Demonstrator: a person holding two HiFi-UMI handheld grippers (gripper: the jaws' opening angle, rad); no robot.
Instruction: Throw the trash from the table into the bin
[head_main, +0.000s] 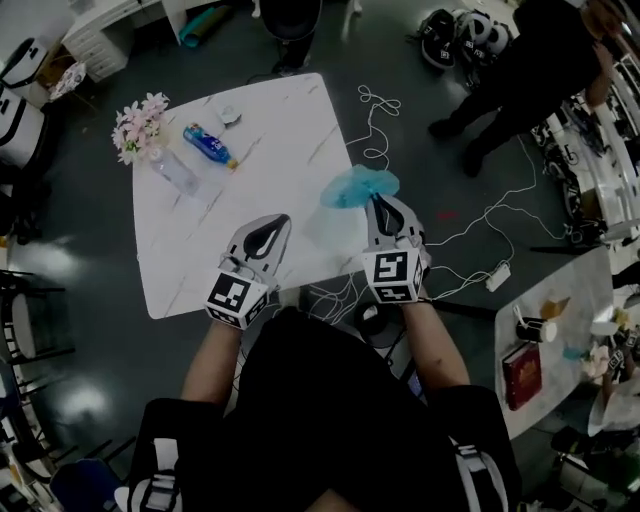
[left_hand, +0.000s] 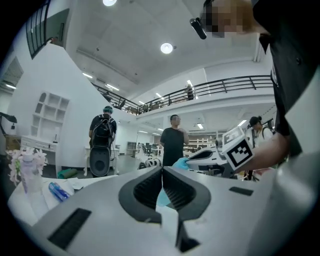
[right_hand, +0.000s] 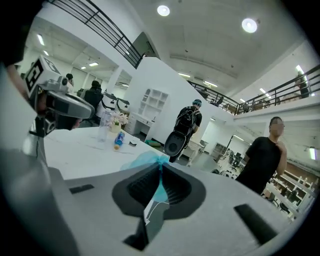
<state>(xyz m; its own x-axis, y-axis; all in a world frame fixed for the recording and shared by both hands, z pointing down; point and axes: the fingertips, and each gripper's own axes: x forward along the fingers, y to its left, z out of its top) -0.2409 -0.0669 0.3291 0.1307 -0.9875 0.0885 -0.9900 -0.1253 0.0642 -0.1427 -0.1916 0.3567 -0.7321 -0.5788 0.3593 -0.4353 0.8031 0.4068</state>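
Right gripper view looks along the right tongs (right_hand: 161, 166), which are clenched on a crumpled pale-blue bag (right_hand: 139, 162); the film is pinched between the tips, bunches out at ten o'clock of them, and a strip of it runs back through the hollow behind the pads. Left gripper view shows the left tongs (left_hand: 161, 170) with their tips pressed together; a pale blue sliver sits in the hollow behind them, and I cannot tell what it is. From the head view the two tongs are side by side, both pointing toward twelve o'clock, the left over the near part of the white marbled tabletop (head_main: 290, 120) and the right at its right edge, so the bag is held in the air just above that edge. At eleven o'clock of the left tongs, well apart from them, a blue bottle (head_main: 210, 146) lies on its side; a clear bottle (head_main: 175, 172) lies just beside it at its seven o'clock, and a bunch of pale pink flowers (head_main: 140, 125) sits at the tabletop's far left corner. A small pale scrap (head_main: 230, 115) lies near the far edge, at one o'clock of the blue bottle. White cables (head_main: 375, 130) trail over the dark floor at twelve o'clock of the bag, and a person in black (head_main: 530, 70) stands at one o'clock, well apart from the tabletop.
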